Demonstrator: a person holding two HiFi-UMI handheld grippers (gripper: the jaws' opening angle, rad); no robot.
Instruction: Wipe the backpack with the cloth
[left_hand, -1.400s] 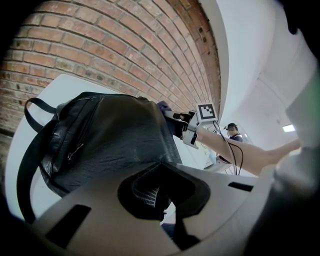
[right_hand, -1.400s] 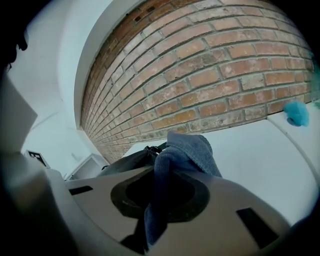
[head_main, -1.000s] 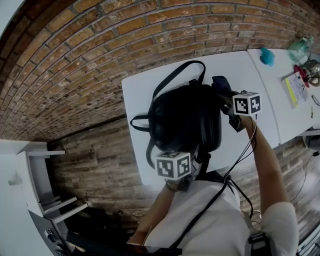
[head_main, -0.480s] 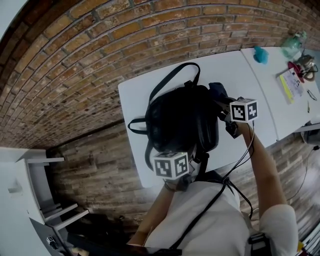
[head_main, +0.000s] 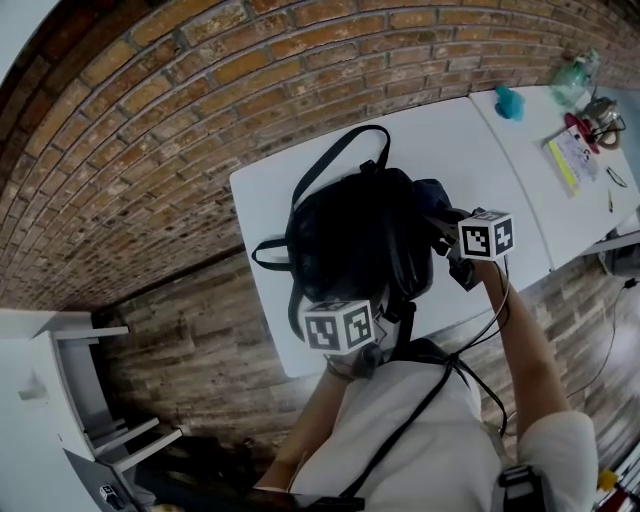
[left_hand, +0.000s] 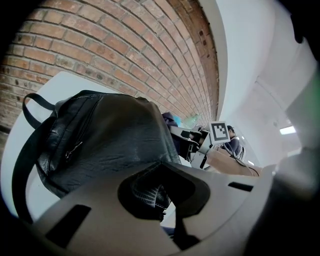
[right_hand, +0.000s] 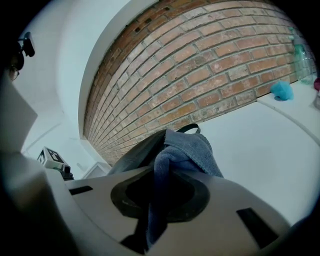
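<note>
A black leather backpack (head_main: 350, 235) lies on the white table (head_main: 265, 200), its straps (head_main: 325, 165) trailing toward the brick wall. My left gripper (head_main: 352, 300) is at the pack's near end, its jaws shut on a fold of the bag's dark fabric (left_hand: 150, 192). The bag (left_hand: 110, 135) fills the left gripper view. My right gripper (head_main: 445, 218) is at the pack's right side, shut on a grey-blue cloth (head_main: 430, 192). That cloth (right_hand: 187, 150) bunches out of the jaws against the backpack (right_hand: 137, 152).
A second white table (head_main: 545, 190) adjoins on the right, carrying a teal bottle (head_main: 572, 80), a blue object (head_main: 509, 101), a red item and papers (head_main: 575, 150). A white shelf unit (head_main: 60, 400) stands at lower left. A cable hangs from my right arm.
My right gripper has slid the cloth a little toward me along the backpack's right side. The left gripper keeps its hold at the pack's near end.
</note>
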